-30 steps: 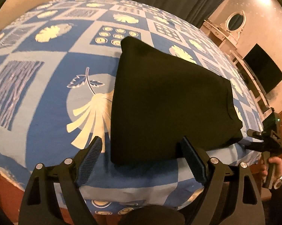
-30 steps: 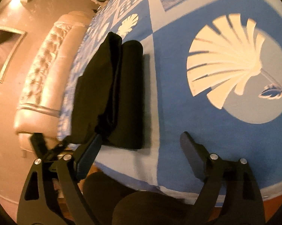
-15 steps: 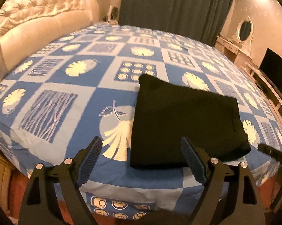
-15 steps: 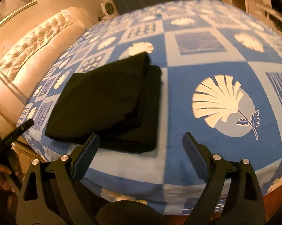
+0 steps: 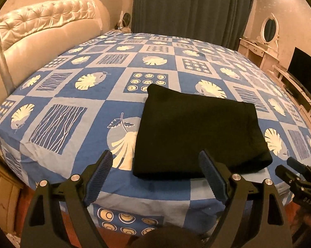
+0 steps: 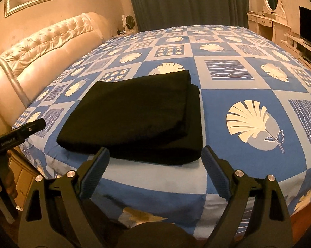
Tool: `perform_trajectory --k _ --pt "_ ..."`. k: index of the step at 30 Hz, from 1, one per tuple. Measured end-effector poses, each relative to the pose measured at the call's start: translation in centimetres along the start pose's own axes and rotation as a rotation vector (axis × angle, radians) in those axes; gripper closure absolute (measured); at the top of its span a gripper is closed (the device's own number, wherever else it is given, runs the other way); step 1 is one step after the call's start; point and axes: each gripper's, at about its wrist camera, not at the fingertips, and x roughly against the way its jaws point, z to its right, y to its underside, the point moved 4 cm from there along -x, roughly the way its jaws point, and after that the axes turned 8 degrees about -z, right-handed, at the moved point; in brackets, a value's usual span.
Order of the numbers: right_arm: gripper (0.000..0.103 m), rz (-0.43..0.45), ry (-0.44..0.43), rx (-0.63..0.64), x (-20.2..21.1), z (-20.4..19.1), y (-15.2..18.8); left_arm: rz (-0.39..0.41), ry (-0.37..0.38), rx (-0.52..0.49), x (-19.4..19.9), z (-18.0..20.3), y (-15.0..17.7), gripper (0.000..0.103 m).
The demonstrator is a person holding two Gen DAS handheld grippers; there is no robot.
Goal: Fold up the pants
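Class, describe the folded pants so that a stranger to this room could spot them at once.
Start at the big bed with the blue patchwork bedspread. Near its front edge lie the folded black pants, a flat dark rectangle. They are the only plain, unpatterned thing on the shell-and-leaf print.

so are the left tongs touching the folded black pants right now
Apart. In the right wrist view the left tongs hang off the bed's edge, with blue bedspread showing between their tip and the folded black pants.

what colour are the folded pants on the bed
Black, plain with no pattern; the folded pants show best in the right wrist view.
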Motion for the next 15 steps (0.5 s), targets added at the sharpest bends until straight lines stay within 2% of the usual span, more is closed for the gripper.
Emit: perform_trajectory --k 15 --pt "0.012 -0.009 -0.013 -0.022 0.3 -0.3 1.3 -0.022 -0.019 -0.024 0.7 1.4 1.3 0.019"
